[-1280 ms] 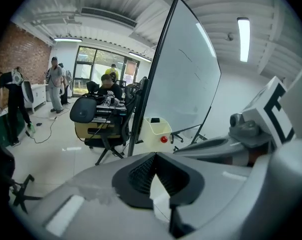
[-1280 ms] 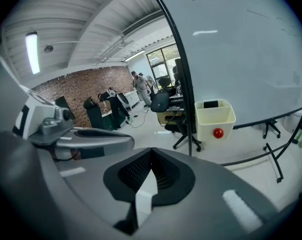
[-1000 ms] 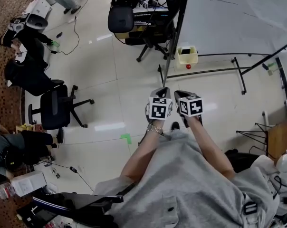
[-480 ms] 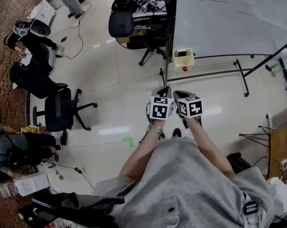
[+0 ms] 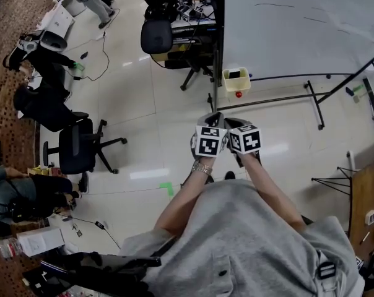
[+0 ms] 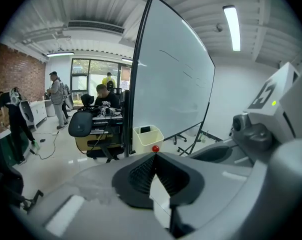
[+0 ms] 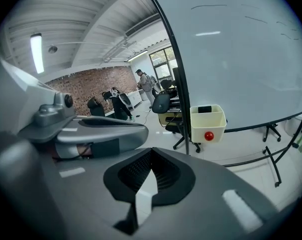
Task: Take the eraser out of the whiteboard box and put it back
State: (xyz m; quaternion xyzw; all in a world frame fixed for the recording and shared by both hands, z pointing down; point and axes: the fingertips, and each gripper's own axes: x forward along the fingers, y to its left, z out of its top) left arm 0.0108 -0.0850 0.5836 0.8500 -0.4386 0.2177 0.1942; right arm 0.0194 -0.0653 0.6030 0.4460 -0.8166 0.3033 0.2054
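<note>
right hand-held gripper (image 7: 153, 151) jaws together | only head view — green floor tape (image 5: 166, 188)

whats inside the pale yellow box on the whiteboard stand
A dark rectangular block, probably the eraser, shows at the open top of the box. The box wall covers its lower part and anything beneath it.

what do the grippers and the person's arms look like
Both the left gripper and right gripper are grey shells with black ribbed pads tapering to a point. Each carries a white cube printed with black square markers. The person wears a grey top, forearms uncovered, and a silvery band on the left wrist.
</note>
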